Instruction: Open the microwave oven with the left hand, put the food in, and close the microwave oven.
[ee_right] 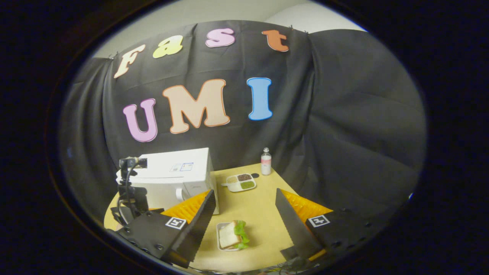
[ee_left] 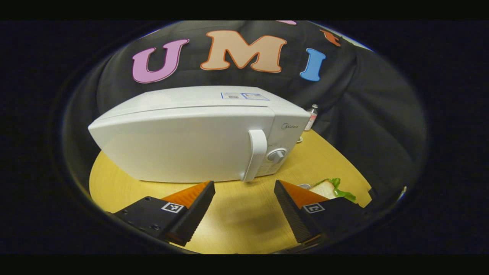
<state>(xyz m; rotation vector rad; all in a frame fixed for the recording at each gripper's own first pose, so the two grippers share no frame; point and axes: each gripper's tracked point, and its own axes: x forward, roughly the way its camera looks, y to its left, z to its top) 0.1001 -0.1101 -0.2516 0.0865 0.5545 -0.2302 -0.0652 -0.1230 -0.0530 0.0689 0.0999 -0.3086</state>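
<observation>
White boxy microwave oven (ee_right: 174, 179) sat left on my round wooden table (ee_right: 263, 221); sandwich (ee_right: 233, 235) before it, small bottle (ee_right: 266, 161) behind right.

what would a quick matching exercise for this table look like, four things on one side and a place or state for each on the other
Things:
1. microwave door
2. sandwich
3. bottle
4. divided dish

Place or state:
A. at the table's far edge by the cloth
B. shut
C. holds three small heaps, beside the microwave
D. on a small tray near the front, between the right gripper's fingers in its view

Pairs: 1-B, 2-D, 3-A, 4-C
</observation>
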